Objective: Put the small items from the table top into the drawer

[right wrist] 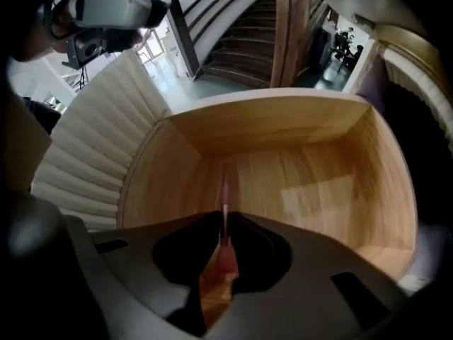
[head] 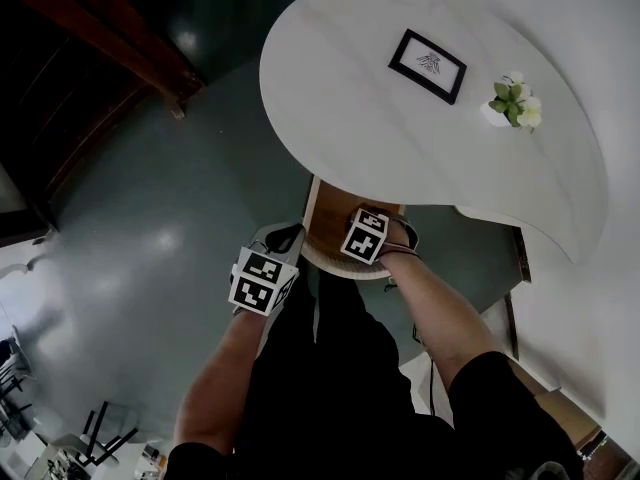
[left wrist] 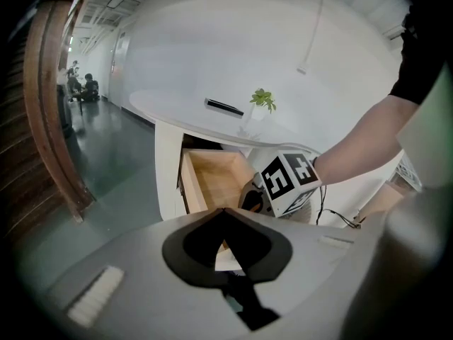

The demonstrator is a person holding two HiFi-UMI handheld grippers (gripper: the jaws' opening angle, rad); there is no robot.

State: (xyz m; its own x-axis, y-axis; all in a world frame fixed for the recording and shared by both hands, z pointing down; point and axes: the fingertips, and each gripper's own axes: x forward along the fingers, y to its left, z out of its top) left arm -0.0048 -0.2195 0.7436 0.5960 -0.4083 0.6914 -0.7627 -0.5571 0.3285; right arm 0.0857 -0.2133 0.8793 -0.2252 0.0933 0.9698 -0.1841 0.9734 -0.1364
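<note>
Two grippers low at the 6 o'clock edge of the table (head: 340, 98), by the open drawer (head: 328, 223). Right gripper (right wrist: 224, 217) down inside the wooden drawer, jaws pinched on a thin pink stick (right wrist: 224, 188) (too blurred to name more closely), its far end poking toward 12 o'clock past the jaw tips. Left gripper (left wrist: 225, 212) outside the drawer, at its 8 o'clock in the head view, jaws pressed together with nothing between. On the white top: a frame (head: 428, 65) toward 12 o'clock, a small plant (head: 515, 101) at the frame's 4 o'clock, apart from it.
</note>
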